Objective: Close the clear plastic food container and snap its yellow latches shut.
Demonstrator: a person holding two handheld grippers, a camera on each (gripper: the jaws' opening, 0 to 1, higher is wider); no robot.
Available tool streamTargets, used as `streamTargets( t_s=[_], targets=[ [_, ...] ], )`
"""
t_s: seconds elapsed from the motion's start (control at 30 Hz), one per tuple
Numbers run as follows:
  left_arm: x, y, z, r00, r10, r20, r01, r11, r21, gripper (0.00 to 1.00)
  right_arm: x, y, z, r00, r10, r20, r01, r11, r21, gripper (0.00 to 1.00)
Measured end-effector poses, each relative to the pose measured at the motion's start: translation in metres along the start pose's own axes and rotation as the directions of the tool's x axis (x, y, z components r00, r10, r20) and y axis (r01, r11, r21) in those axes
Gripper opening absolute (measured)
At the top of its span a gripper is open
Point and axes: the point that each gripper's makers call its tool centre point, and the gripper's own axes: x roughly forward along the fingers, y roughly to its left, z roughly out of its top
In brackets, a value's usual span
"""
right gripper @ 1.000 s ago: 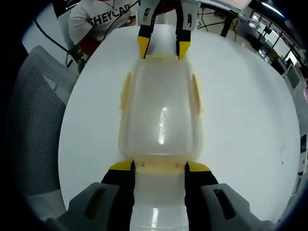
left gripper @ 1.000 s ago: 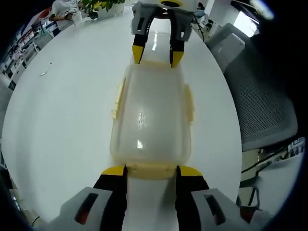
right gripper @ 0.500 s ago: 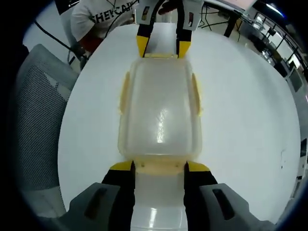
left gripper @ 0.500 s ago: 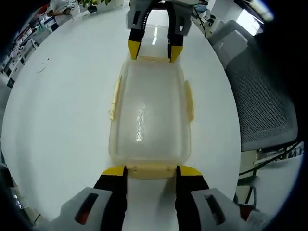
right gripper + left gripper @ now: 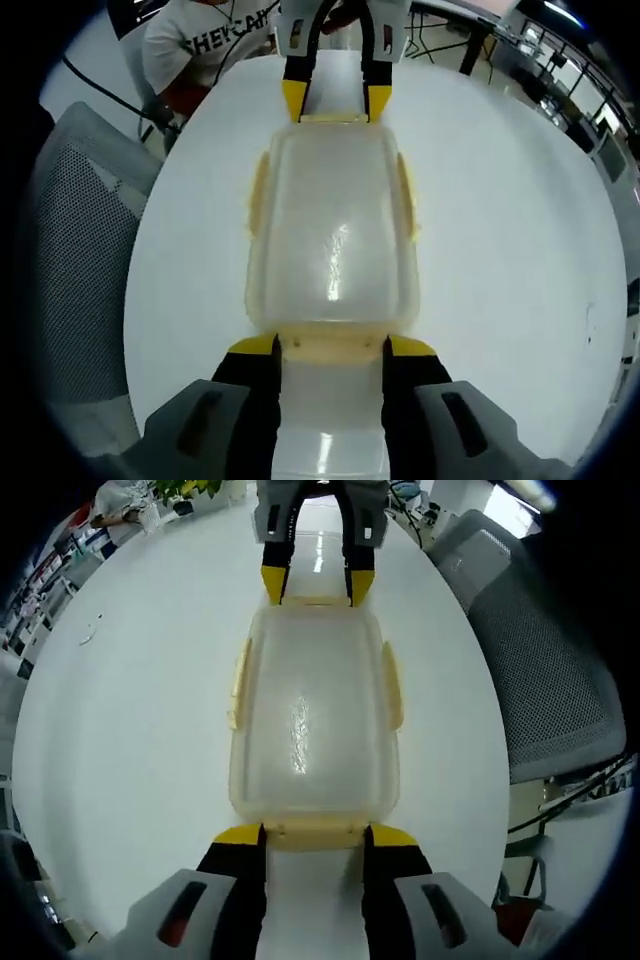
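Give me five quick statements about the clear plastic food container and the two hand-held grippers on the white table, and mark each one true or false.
1. The clear plastic food container sits on the round white table. True.
2. The lid is lying on the table beside the container. False: the lid is on top of the container.
3. The left hand-held gripper and the right hand-held gripper are at opposite short ends of the container. True.
4. Both grippers' jaws are pressed shut with no gap. False: each pair stands apart, straddling an end latch.
5. A grey mesh office chair stands by the table. True.
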Motion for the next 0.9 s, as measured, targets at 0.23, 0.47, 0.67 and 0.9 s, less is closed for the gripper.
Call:
streamTargets(
  t_s=[0.23,0.47,0.67,0.9],
  targets=[
    [0.004,-0.003,0.0,0.997,0.049,-0.065,-0.049,0.999,0.008,0.33,0.001,0.0,-0.001,1.0,-0.013,-0.018,0.013,1.0,-0.012,0.36],
    [0.001,-0.001,-0.004,0.999,0.027,-0.043,-0.027,1.0,0.006,0.32,-0.005,0.001,0.005,1.0,-0.003,0.012,0.003,1.0,-0.009,0.35],
    [-0.007,0.001,-0.002,0.999,0.036,-0.023,-0.036,0.999,-0.002,0.32,-0.009,-0.001,0.007,1.0,-0.01,0.017,0.01,1.0,-0.01,0.35],
    [-0.018,0.001,0.001,0.999,0.033,-0.028,-0.033,0.999,-0.001,0.33,-0.017,0.0,0.011,0.999,-0.008,0.032,0.008,1.0,-0.001,0.35]
  ],
)
